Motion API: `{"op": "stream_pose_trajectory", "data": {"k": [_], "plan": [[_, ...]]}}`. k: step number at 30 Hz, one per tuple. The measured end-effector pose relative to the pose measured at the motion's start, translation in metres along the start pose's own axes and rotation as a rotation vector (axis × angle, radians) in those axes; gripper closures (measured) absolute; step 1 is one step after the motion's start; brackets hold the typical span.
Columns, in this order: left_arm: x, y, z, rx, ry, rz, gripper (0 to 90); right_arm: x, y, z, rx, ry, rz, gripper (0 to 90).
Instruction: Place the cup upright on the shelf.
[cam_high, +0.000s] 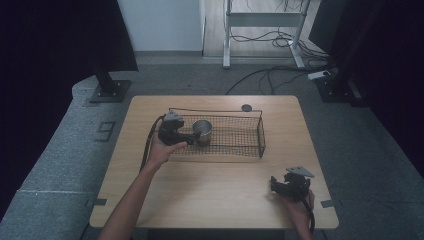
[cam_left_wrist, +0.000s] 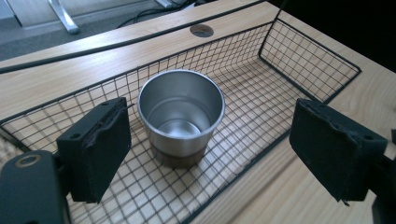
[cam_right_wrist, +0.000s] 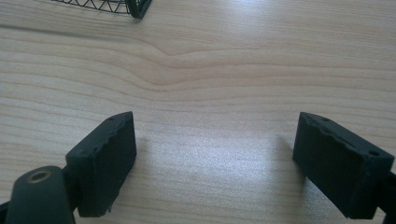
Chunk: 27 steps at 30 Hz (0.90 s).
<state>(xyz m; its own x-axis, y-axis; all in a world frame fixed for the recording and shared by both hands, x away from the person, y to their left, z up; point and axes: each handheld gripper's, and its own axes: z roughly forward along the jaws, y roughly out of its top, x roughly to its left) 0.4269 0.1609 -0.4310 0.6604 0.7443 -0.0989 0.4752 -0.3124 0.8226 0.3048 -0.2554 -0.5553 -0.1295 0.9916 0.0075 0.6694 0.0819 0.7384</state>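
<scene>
Left gripper view: left claw (cam_left_wrist: 205, 154) spread wide, jaws either side of a steel cup (cam_left_wrist: 181, 116), neither pad touching it. One jaw sits over the mesh floor inside the wire basket (cam_left_wrist: 308, 65); the other hangs outside its near rim, over bare wood. Cup upright, empty, mouth up, standing on the basket floor near the left end.

High view: left claw (cam_high: 190, 137) at the basket's (cam_high: 235, 150) left end, pointing rightward at the cup (cam_high: 202, 131). Left hand (cam_high: 162, 150) beneath it, forearm running up from the bottom edge, angled toward the basket. Cable trails from the claw over the bench (cam_high: 210, 195).

Right claw (cam_high: 280, 186) low on the bench near the front right corner, well apart from the basket, right hand (cam_high: 298, 202) behind it, grey plate on top.

Right gripper view: right claw (cam_right_wrist: 215, 154) open wide, nothing between the jaws, plain wood grain below. Basket corner (cam_right_wrist: 135, 7) at the top edge, far off.
</scene>
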Motion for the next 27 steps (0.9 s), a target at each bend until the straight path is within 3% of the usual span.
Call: {"op": "stream_pose_trajectory", "data": {"k": [8,15,21,27], "plan": [[-0.006,-0.026,-0.025,-0.014,-0.015,0.031,13.5,0.0,0.0,0.0,0.001,0.0,0.004,13.1],[-0.015,-0.061,-0.043,-0.006,-0.005,0.052,14.0,0.0,0.0,0.0,0.001,0.0,0.004,13.2],[-0.023,-0.088,-0.049,0.019,0.002,0.07,14.2,0.0,0.0,0.0,0.0,0.0,0.004,13.2],[-0.03,-0.113,-0.051,0.044,0.004,0.059,14.5,0.0,0.0,0.0,0.0,-0.001,0.004,13.2]]}}
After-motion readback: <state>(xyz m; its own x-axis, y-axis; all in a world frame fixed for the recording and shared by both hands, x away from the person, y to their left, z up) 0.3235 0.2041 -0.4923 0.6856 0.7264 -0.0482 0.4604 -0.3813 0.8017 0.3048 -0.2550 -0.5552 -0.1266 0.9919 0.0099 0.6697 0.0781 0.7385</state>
